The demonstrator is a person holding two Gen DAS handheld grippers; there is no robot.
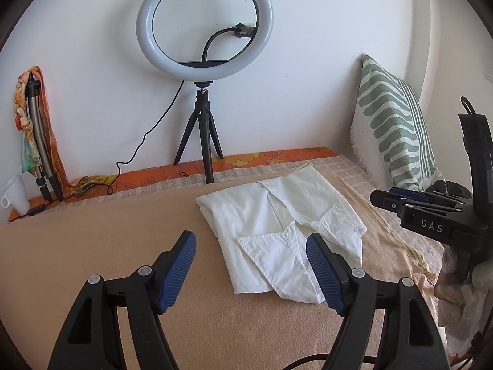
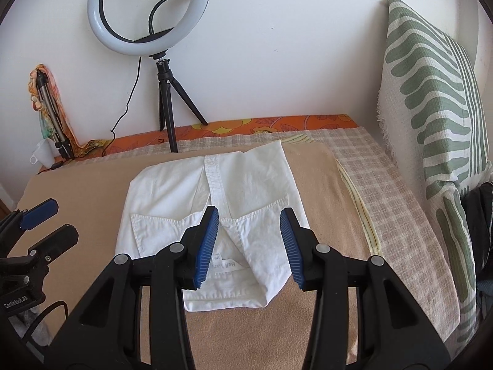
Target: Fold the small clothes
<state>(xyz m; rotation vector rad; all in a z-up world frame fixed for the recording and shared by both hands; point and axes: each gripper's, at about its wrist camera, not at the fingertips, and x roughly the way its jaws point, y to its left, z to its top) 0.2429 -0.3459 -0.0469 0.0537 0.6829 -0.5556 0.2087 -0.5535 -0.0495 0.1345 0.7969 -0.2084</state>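
A small white collared shirt (image 1: 277, 231) lies folded and flat on the tan blanket (image 1: 92, 246), collar end nearest me. It also shows in the right wrist view (image 2: 191, 191), with its neck label visible. My left gripper (image 1: 251, 243) is open and empty, hovering just short of the shirt's near edge, left of its middle. My right gripper (image 2: 249, 219) is open and empty, hovering over the collar. The right gripper also shows at the right in the left wrist view (image 1: 400, 200); the left gripper shows at the left in the right wrist view (image 2: 46, 222).
A ring light on a small black tripod (image 1: 203, 141) stands behind the shirt against the wall. A green-patterned cushion (image 2: 431, 108) leans at the right. A white cup (image 1: 14, 194) and a folded tripod wrapped in a scarf (image 1: 37, 129) stand at the back left.
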